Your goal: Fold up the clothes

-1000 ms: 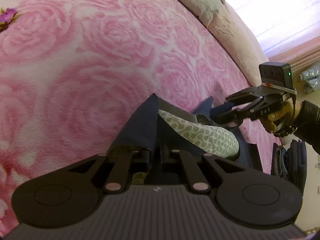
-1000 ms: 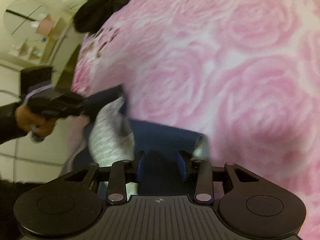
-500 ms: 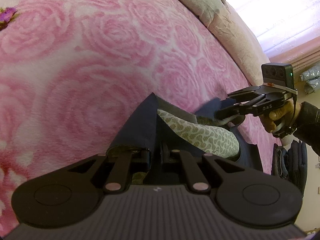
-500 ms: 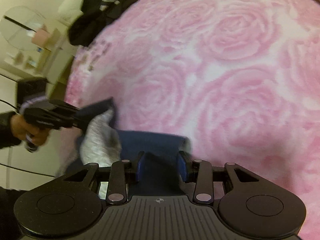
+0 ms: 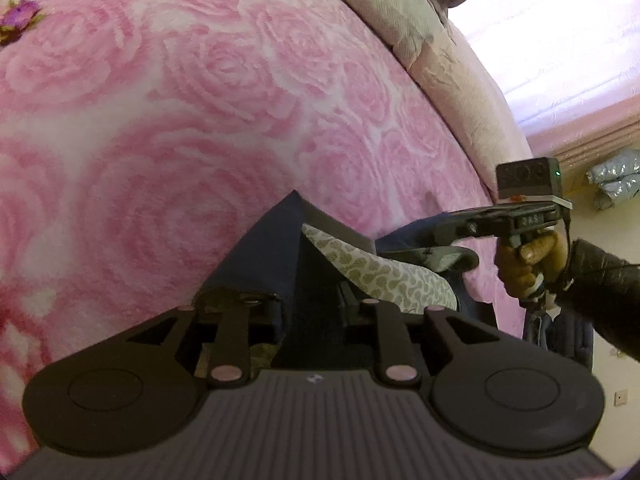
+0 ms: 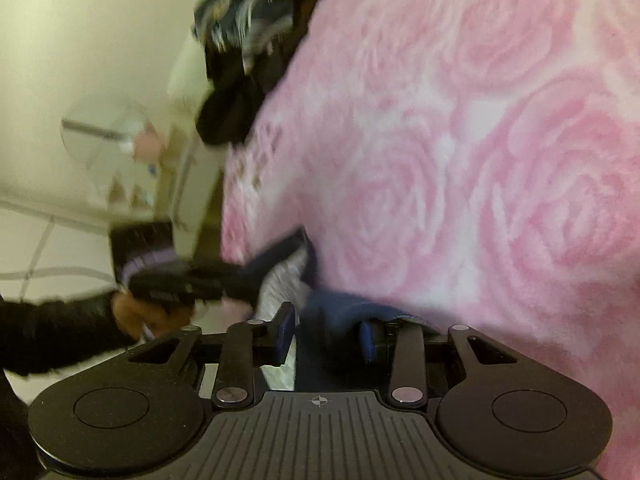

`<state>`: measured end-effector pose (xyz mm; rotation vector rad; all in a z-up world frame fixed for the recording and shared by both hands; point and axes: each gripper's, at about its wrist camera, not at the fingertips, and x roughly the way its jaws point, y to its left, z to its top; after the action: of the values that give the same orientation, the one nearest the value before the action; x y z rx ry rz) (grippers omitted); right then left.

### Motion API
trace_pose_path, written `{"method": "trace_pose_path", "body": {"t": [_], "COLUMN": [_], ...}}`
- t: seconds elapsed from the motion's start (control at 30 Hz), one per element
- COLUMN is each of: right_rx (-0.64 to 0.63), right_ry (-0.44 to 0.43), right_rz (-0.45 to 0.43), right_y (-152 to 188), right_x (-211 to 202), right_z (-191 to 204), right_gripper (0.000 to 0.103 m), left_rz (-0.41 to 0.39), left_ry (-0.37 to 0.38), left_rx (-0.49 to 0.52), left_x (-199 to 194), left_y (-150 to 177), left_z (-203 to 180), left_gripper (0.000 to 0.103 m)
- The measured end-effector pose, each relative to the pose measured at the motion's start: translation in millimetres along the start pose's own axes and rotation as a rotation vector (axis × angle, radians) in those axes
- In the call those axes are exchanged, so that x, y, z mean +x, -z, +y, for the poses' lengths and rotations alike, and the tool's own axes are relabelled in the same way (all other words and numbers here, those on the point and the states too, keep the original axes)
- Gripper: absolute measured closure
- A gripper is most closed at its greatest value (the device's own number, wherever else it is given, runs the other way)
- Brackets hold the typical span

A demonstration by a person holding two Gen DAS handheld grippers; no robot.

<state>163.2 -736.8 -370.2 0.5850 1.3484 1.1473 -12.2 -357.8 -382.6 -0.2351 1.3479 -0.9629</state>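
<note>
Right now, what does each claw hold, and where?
Both claws hold the navy garment: left claw on its near edge, right claw on another edge.

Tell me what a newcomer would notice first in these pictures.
The pink rose-patterned plush blanket fills most of both views. Low in the middle, a dark navy garment with a beige patterned lining is gripped between the left tongs. At the right of the left wrist view, a hand holds the right tongs at the garment's far edge.
</note>
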Motion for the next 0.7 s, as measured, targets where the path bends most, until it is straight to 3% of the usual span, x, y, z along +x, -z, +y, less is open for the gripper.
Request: {"method": "trace_pose_path", "body": {"t": [0.03, 0.17, 0.2, 0.23, 0.37, 0.7], "right_rx": [0.005, 0.014, 0.014, 0.014, 0.031, -0.003], "right_ry": [-0.006, -0.005, 0.002, 0.009, 0.022, -0.025], "right_rz": [-0.030, -0.137, -0.152, -0.167, -0.251, -0.636], "right_y": [1.3, 5.8, 7.4, 8.9, 16.5, 60.4], "right_x": [-5.2, -26.1, -29.9, -33.7, -50.3, -136.8], "right_z": [2.5, 17.0, 21.2, 25.3, 41.8, 153.5], "right_gripper": [0.094, 0.094, 0.094, 0.094, 0.095, 0.100], "left_rz": [-0.001, -0.028, -0.047, -0.066, -0.150, -0.258], "left_ry": [-0.001, -0.001, 0.001, 0.003, 0.028, 0.234], "left_rx": [-0.004, -0.052, -0.064, -0.077, -0.080, 0.283], "left_x": [0.1, -0.4, -3.4, -6.6, -28.8, -125.4], "left_y": [0.1, -0.3, -0.7, -1.1, -5.5, -48.6], "left_z": [-0.7, 0.3, -0.5, -1.4, -13.4, -126.9], "left_gripper": [0.083, 0.086, 0.090, 0.101, 0.103, 0.103]}}
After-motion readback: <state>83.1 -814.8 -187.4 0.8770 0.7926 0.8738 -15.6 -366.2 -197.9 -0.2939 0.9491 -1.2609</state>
